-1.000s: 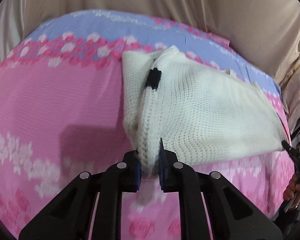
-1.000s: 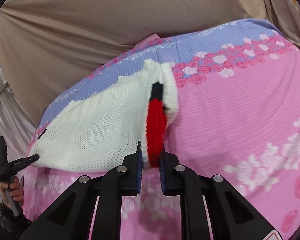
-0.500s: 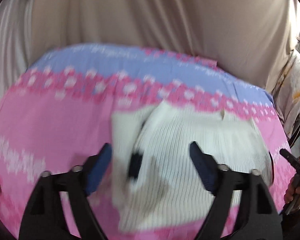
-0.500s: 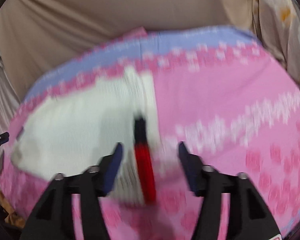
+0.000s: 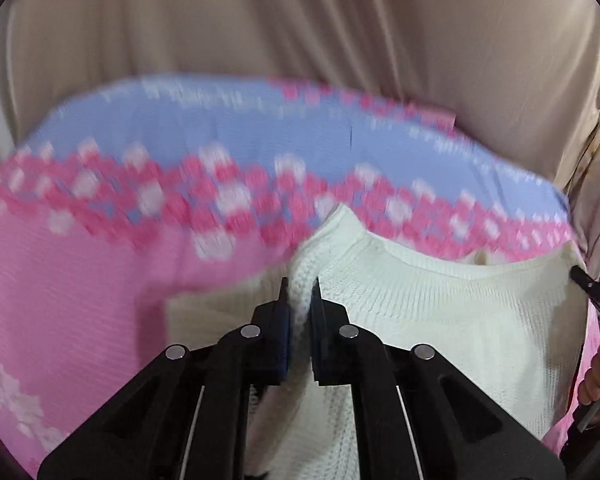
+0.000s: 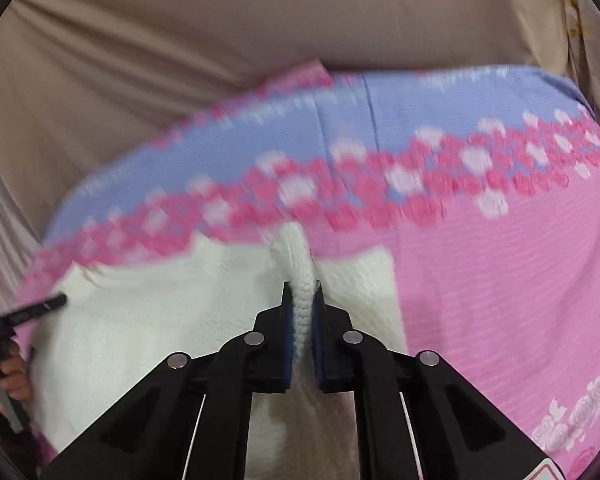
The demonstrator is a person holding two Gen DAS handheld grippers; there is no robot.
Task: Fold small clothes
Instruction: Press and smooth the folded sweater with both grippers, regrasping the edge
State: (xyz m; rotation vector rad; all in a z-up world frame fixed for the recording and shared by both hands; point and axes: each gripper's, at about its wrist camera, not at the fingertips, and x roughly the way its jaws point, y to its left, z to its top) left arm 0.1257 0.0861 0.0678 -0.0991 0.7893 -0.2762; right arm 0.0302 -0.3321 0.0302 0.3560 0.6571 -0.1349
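A white knit sweater point(image 5: 440, 320) lies on a pink and blue flowered bedspread point(image 5: 80, 272). My left gripper point(image 5: 300, 292) is shut on a raised ridge of the knit near the sweater's far left corner, with the pads pressing the fabric. In the right wrist view the same sweater point(image 6: 160, 320) spreads to the left, and my right gripper point(image 6: 302, 296) is shut on a pinched ridge of knit near its far right edge. Each view shows the other gripper's black tip at the sweater's side: the right gripper point(image 5: 592, 288) and the left gripper point(image 6: 32, 308). Both views are blurred by motion.
A beige cloth point(image 5: 300, 40) hangs behind the bed along its far edge. A person's hand point(image 5: 598, 376) holds the other gripper at the right rim, and a hand point(image 6: 12, 376) shows at the left rim. Bare pink bedspread point(image 6: 500, 280) stretches to the right.
Both grippers let go of the sleeve ends, opened wide, moved forward over the sweater and shut again on ridges of white knit. The black and red cuffs are out of view now.
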